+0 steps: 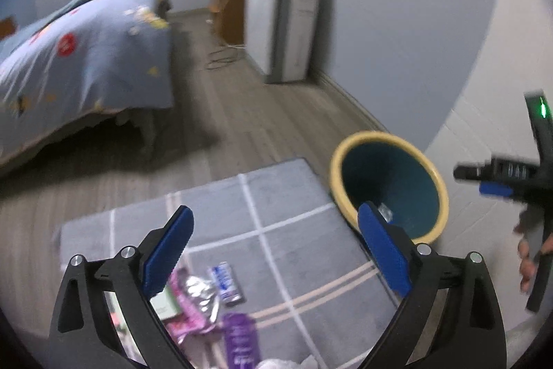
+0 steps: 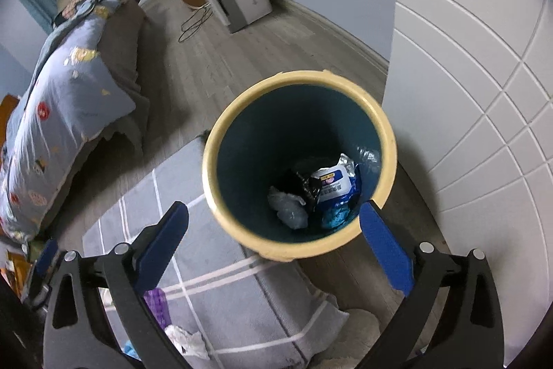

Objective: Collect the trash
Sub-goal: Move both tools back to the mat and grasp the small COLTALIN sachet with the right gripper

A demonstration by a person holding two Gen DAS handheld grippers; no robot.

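A yellow-rimmed bin (image 2: 214, 140) with a dark teal inside stands on the floor at the corner of a grey checked rug (image 2: 242, 300). In it lie a blue-and-white packet (image 2: 331, 185), a clear plastic bag (image 2: 288, 206) and a black wrapper (image 2: 306, 187). My right gripper (image 2: 273, 206) hangs open over the bin's mouth with nothing between its fingers. My left gripper (image 1: 276, 210) is open and empty above the rug (image 1: 293, 230), left of the bin (image 1: 337, 168). On the rug below it lie a blue-and-white wrapper (image 1: 226, 280), silver foil (image 1: 200, 293), a purple packet (image 1: 240, 338) and pink wrappers (image 1: 183, 317).
A bed with a blue quilt (image 1: 86, 57) fills the left side. A white cabinet (image 1: 283, 23) stands against the far wall, with a loose cable (image 1: 221, 57) on the wooden floor. A white panelled wall (image 2: 484, 92) is close behind the bin. Crumpled white paper (image 2: 186, 341) lies on the rug.
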